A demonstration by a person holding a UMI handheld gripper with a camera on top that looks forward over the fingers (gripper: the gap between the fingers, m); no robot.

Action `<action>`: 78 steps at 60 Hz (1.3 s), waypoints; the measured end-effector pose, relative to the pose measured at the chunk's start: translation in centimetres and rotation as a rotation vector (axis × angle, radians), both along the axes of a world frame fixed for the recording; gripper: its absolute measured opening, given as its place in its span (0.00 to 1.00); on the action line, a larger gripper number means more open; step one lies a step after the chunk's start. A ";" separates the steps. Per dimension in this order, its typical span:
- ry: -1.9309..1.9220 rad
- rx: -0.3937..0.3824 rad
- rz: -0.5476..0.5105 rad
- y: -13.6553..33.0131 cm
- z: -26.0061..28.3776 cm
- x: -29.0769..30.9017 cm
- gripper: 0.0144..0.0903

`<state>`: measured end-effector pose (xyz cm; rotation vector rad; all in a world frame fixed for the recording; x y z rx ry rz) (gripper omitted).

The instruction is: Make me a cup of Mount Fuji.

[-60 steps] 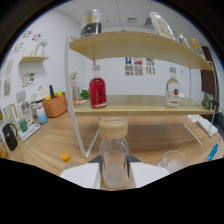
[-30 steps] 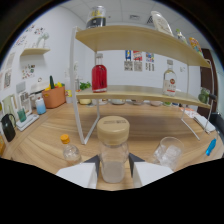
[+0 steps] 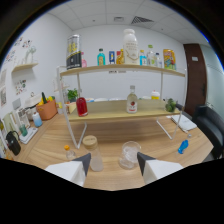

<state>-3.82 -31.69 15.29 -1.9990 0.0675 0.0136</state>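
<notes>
My gripper (image 3: 112,163) is open, and nothing sits between its fingers. Just ahead of the left finger (image 3: 80,166), a clear bottle with a beige cap (image 3: 93,153) stands upright on the wooden table (image 3: 155,135). A clear glass cup (image 3: 129,154) stands just ahead of the right finger (image 3: 146,163). To the left of the capped bottle is a small bottle with an orange cap (image 3: 68,151).
Beyond them stands a two-level wooden shelf (image 3: 120,114) on white legs. A red bottle (image 3: 81,106) and a clear red-labelled bottle (image 3: 131,100) are on its lower level, several bottles on top. A blue object (image 3: 183,146) lies to the right. An orange pot (image 3: 48,109) and several small items stand at the left.
The beige-capped bottle was between my fingers; now it stands free on the table. The fingers have opened and the gripper has drawn back and up.
</notes>
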 end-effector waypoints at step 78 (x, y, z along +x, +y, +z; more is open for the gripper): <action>0.001 0.291 0.114 18.3 27.0 7.3 0.44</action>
